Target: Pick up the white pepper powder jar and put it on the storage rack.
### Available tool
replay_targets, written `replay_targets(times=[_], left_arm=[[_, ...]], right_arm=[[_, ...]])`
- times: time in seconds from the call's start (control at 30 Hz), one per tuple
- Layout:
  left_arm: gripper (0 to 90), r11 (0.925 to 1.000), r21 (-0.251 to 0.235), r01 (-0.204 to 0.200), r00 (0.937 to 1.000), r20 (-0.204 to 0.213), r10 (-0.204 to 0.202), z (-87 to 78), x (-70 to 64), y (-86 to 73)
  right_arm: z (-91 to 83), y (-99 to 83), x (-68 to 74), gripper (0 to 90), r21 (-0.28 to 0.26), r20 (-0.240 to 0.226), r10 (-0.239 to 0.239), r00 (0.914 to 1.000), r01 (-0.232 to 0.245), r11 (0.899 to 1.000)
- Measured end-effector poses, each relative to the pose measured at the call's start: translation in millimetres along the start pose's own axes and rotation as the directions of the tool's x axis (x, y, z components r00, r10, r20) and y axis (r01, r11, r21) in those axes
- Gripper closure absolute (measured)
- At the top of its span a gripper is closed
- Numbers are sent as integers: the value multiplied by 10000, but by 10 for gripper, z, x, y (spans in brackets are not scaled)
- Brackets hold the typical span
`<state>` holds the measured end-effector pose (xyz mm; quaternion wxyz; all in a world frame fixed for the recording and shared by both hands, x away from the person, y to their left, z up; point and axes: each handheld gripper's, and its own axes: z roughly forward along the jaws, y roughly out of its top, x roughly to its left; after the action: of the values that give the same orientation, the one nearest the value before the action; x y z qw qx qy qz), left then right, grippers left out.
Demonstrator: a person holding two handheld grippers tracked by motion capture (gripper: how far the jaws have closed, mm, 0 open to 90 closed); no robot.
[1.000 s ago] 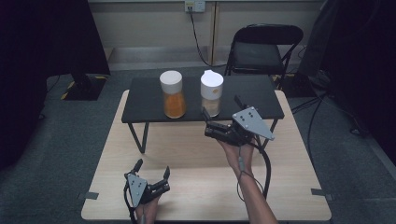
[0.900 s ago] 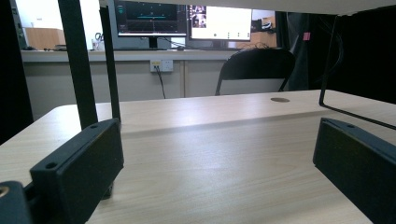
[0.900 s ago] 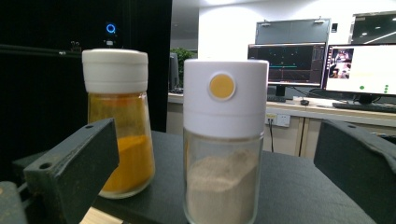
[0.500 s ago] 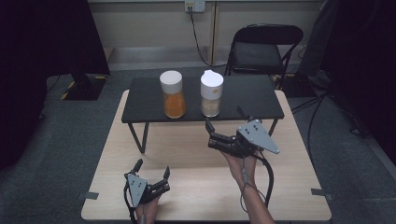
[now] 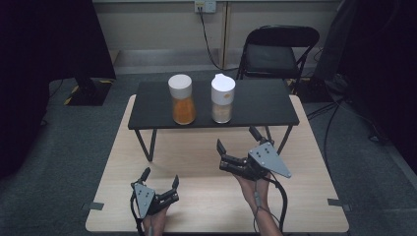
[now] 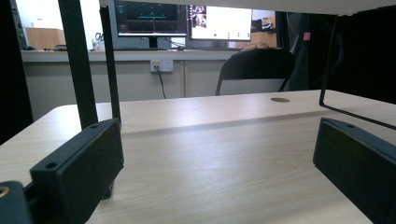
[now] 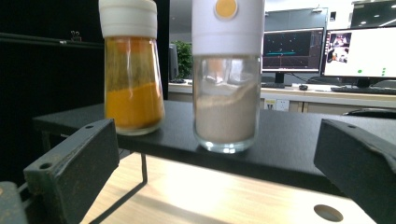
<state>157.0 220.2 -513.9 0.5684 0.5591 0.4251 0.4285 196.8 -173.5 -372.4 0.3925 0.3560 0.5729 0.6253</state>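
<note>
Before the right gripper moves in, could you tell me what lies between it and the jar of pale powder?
Nothing lies between: the high view shows bare wooden table from the open right gripper to the black shelf holding the pale-powder jar.

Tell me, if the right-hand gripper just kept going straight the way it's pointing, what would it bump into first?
Most likely the jar of pale powder on the black shelf. The open right gripper aims between its jaws at that jar. Its height is hard to judge, so it might catch the shelf's front edge first.

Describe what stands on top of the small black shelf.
Two glass jars with white lids stand on the black shelf: an orange powder jar and a beige powder jar. Nothing hides them.
</note>
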Motion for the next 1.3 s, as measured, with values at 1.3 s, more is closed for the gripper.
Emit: replay_targets(times=[1.3], left_arm=[[11, 10000, -3, 7, 10000, -27, -7, 0, -5, -1]], right_arm=[[-425, -609, 243, 0, 398, 950, -450, 9945, 414, 9983]])
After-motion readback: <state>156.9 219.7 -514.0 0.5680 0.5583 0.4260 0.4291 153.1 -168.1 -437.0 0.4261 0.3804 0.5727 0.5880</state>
